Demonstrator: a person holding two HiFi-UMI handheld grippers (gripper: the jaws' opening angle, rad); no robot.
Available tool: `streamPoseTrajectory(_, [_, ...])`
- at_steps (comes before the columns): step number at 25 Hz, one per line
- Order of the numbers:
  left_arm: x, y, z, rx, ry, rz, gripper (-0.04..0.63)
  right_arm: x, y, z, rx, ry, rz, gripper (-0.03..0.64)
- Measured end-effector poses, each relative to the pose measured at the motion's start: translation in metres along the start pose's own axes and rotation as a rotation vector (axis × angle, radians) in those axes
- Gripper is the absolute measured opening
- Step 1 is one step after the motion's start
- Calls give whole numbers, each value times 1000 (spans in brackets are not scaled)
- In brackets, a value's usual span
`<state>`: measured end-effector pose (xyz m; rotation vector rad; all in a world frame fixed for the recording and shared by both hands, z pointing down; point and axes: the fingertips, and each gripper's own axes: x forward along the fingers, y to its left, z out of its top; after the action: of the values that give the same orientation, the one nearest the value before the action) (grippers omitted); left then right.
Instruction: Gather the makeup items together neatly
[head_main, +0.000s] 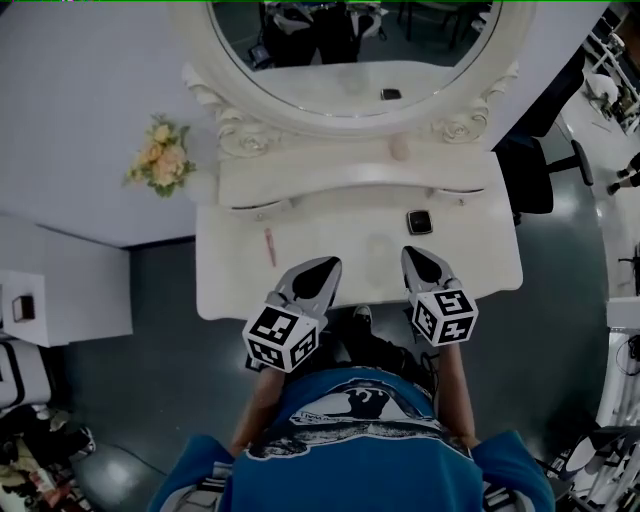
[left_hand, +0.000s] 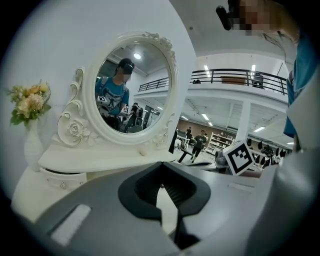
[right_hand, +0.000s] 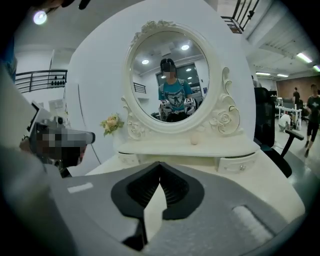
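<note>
On the white dressing table (head_main: 240, 290) a thin pink stick (head_main: 268, 245) lies at the left. A small dark compact (head_main: 419, 222) sits at the right. A small beige egg-shaped item (head_main: 398, 148) stands on the raised shelf under the oval mirror (head_main: 350, 50), and it also shows in the right gripper view (right_hand: 194, 141). My left gripper (head_main: 325, 266) hovers over the table's front edge, right of the pink stick, shut and empty (left_hand: 161, 165). My right gripper (head_main: 415, 256) is just in front of the compact, shut with nothing in it (right_hand: 160, 165).
A vase of pale flowers (head_main: 160, 160) stands left of the mirror base. Two small drawers sit under the shelf (right_hand: 240, 162). A dark office chair (head_main: 535, 170) is to the table's right and a white cabinet (head_main: 60, 290) to its left.
</note>
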<state>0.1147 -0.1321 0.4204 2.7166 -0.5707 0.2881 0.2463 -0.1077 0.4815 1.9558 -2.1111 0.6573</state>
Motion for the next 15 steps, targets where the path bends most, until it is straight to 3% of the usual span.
streamPoseTrajectory(2, [4,-2,0,-5,-4,22,12,4,-18,-7,-28,24,0,6])
streamPoseTrajectory(7, [10,-3,-1,-16,-14,77,12,19,-56,-25,-106,104,30,84])
streamPoseTrajectory(15, [11,0,-7,-29,-18,165,12,56,-103,-56,-366,278,119,199])
